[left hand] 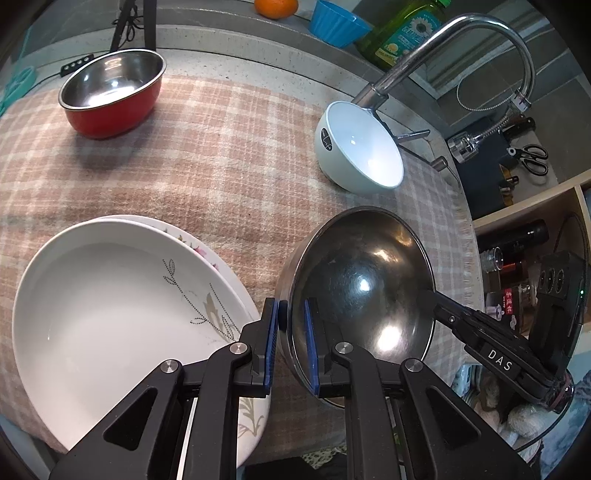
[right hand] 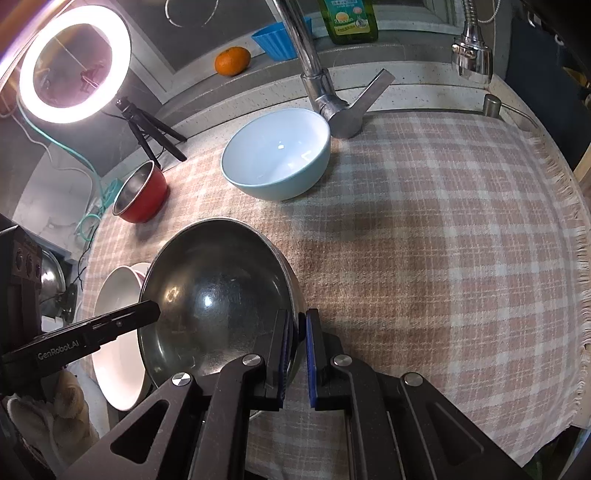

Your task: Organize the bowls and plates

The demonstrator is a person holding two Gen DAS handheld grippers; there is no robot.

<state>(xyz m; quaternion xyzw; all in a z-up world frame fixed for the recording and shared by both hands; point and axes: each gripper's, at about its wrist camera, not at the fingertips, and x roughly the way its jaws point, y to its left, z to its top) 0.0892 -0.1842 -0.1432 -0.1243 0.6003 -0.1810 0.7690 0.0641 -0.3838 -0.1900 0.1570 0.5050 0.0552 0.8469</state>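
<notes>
A dark steel bowl (left hand: 365, 288) sits on the checked cloth, held at two sides. My left gripper (left hand: 291, 314) is shut on its left rim. My right gripper (right hand: 295, 328) is shut on its right rim (right hand: 221, 295); its finger also shows in the left wrist view (left hand: 476, 328). Left of the bowl lie two stacked white plates (left hand: 110, 314), also seen in the right wrist view (right hand: 118, 347). A pale blue bowl (left hand: 364, 151) (right hand: 277, 155) stands near the tap. A red bowl with steel inside (left hand: 110, 96) (right hand: 142, 194) stands at the far left.
A checked cloth (right hand: 424, 240) covers the counter. A chrome tap (right hand: 332, 99) rises at the back, with a spray head (right hand: 472, 55). A ring light on a tripod (right hand: 74, 62), an orange (right hand: 232, 61), a blue cup (right hand: 280, 37) and a green bottle (right hand: 351, 20) stand behind.
</notes>
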